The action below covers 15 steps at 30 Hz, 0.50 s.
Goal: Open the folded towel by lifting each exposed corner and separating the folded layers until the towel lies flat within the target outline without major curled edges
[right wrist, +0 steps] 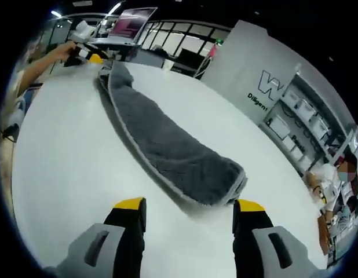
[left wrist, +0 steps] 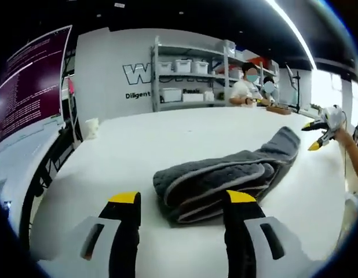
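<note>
Left gripper [left wrist: 182, 200] (jaws apart) faces the folded towel [left wrist: 225, 176] just ahead.

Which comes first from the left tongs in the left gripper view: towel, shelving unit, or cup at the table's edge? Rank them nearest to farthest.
1. Grey folded towel, on the white table just ahead of the left tongs, slightly right.
2. Cup, far left table edge.
3. Shelving unit, against the back wall.

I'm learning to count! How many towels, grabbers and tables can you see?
Towel: 1, grey, still folded
Grabbers: 2, the left gripper and the right gripper, both open
Table: 1, white
Total: 4
</note>
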### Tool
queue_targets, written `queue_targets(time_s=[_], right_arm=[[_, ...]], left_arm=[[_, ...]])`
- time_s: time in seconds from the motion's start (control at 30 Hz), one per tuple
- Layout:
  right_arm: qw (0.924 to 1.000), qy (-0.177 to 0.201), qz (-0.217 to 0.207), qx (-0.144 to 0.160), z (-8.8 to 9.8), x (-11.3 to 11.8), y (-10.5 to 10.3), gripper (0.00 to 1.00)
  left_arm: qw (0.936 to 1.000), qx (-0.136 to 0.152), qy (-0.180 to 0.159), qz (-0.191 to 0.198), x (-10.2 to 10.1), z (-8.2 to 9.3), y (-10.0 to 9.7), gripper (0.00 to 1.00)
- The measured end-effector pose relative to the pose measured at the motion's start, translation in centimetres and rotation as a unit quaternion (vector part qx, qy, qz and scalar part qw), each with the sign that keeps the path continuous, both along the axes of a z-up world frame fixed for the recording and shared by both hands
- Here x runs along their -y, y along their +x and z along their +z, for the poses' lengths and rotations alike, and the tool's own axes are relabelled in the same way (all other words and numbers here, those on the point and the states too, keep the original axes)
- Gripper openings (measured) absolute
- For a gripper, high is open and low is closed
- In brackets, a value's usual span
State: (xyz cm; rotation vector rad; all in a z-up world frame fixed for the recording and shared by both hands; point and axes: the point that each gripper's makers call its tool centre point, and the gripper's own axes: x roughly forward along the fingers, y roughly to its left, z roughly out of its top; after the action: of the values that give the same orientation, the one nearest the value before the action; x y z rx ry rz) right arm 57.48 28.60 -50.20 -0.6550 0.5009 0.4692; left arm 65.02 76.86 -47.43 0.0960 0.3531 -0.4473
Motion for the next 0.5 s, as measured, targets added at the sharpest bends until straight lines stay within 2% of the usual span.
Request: queue_targets(time_s=[0.13,0.23,0.4,0.5], right_arm=[[0.9998,-0.014,0.008,0.014,0.1,0.1,0.7,0.51],[0.9990,-0.035,0.022,0.015,-0.2,-0.1,1.2,0.47],[0.9955,-0.081,0.043,0.024,-1.1,-0.4,1.8,0.35],[0.9935,-0.095,0.053,0.033,-1.2,-0.5,2.2,0.25]], left_arm=[[1.0000,-0.001,-0.004,0.009,-0.4,-0.3,0.7,0.43],[0.9999,-0.015,-0.001,0.005,-0.4,-1.1,1.1,0.38],[0.9998,-0.020,-0.002,0.005,-0.4,-1.8,1.5,0.26],[0.9998,-0.019,-0.006,0.010,-0.5,-1.9,1.8,0.21]])
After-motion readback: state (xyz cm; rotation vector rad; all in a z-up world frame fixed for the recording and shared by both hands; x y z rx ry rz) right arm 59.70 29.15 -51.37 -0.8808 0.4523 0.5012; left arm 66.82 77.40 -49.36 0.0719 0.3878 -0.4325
